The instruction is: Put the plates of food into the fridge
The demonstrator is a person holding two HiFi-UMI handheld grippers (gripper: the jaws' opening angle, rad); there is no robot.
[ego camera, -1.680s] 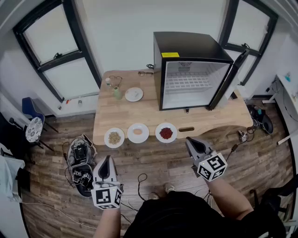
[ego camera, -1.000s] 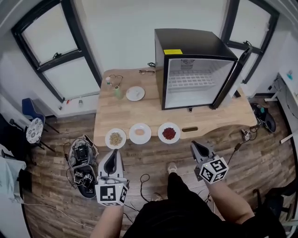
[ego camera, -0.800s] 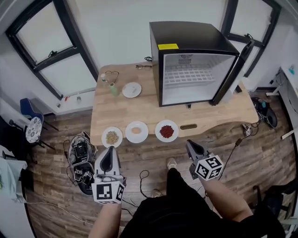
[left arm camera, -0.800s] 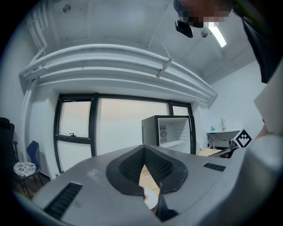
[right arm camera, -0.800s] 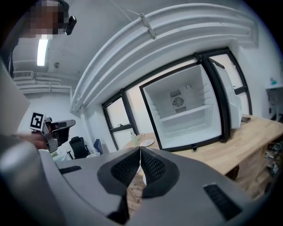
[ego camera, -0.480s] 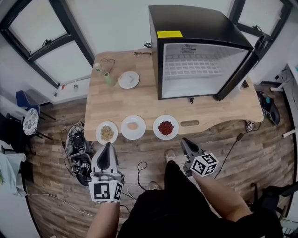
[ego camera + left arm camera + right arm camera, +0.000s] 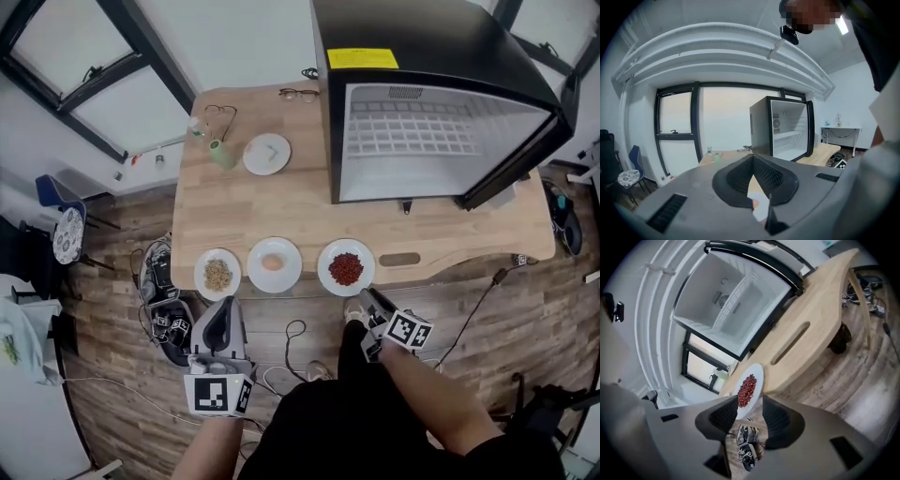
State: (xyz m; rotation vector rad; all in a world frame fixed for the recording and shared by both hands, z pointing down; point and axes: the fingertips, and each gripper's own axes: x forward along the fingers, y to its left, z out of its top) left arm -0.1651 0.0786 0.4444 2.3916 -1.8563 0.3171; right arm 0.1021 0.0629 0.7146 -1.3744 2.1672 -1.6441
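Head view: a pale wooden table (image 7: 281, 216) fills the middle of the frame. A black mini fridge (image 7: 441, 56) stands on it at the upper right, its white inside facing the bottom of the frame and its door swung out at the right edge. 3 round white plates sit in a row running left to right along the table's lower edge: a plate of beige grains (image 7: 217, 274), a plate with 1 pale orange piece (image 7: 274, 264) and a plate of red food (image 7: 346, 268). The left gripper (image 7: 224, 304) points up-frame from below the grain plate, off the table. The right gripper (image 7: 367, 297) points up and left, its tips just beside the red plate's lower rim.

Left gripper view: the left gripper (image 7: 753, 159) has its jaw tips together, holding nothing. The open fridge (image 7: 780, 133) stands right of centre on the table (image 7: 825, 153).

Right gripper view: the picture is rolled, so the plate of red food (image 7: 749, 387) reads as a slanted oval, its long axis running lower left to upper right. The right gripper (image 7: 751, 403) has just been opening its jaws. They stand wide apart, the plate's near rim shows in the gap, and the pads are not pressing on it. The fridge (image 7: 736, 291) gapes at the upper left.
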